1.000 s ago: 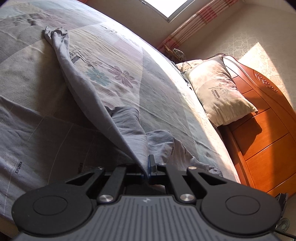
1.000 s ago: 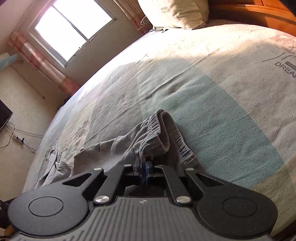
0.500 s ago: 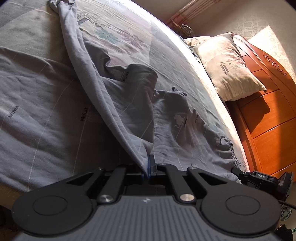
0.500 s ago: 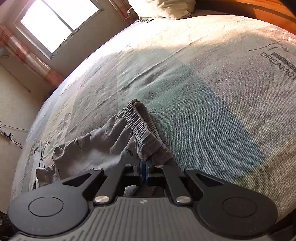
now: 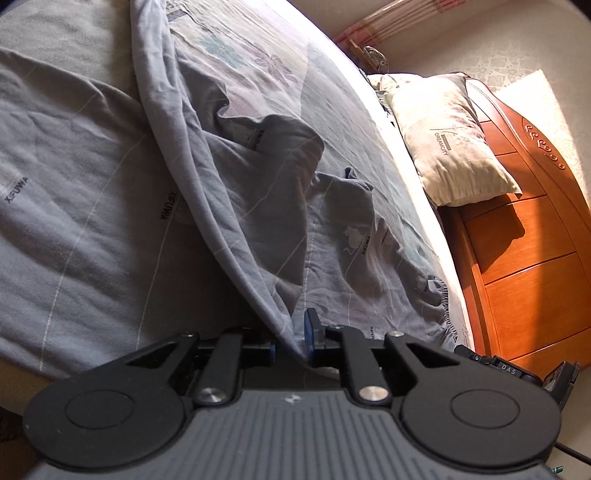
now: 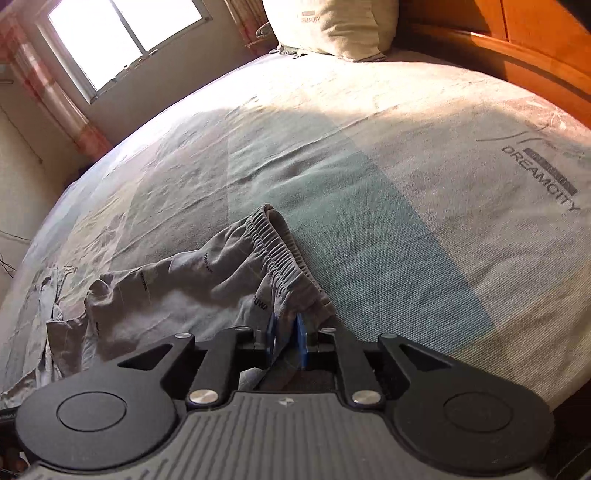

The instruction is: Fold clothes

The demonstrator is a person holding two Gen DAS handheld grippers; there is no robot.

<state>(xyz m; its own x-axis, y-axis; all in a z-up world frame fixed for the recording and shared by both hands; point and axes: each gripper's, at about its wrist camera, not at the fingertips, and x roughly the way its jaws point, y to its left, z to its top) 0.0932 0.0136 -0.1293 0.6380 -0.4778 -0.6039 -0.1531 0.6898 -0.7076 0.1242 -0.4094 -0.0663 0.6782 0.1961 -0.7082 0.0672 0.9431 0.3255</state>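
A: Where are the grey trousers [image 5: 236,229]?

B: Spread over the bed [image 6: 388,155], near the side closest to both cameras. In the left wrist view a long fold of them runs from the top of the frame down into the left tongs [image 5: 291,339]. In the right wrist view the gathered elastic waistband [image 6: 280,251] runs down into the right tongs [image 6: 286,336].

A: How do the tongs stand?

B: Both have their blue pads a little apart, with cloth lying in the gap. The left pads look slack around the fold, with a clear gap on one side. On the right, I cannot tell whether the pads press the waistband or merely flank it.

A: Edges?

B: The near side of the bed lies just under both tools. In the left wrist view the waistband hem reaches almost to the mattress edge beside the wooden headboard [image 5: 532,258]. A pillow [image 5: 450,140] leans there, well apart from the trousers.

A: Open room?

B: In the right wrist view a wide stretch of bare bedcover lies beyond and to the right of the waistband, up to the pillow [image 6: 332,26] and the window [image 6: 118,37] wall.
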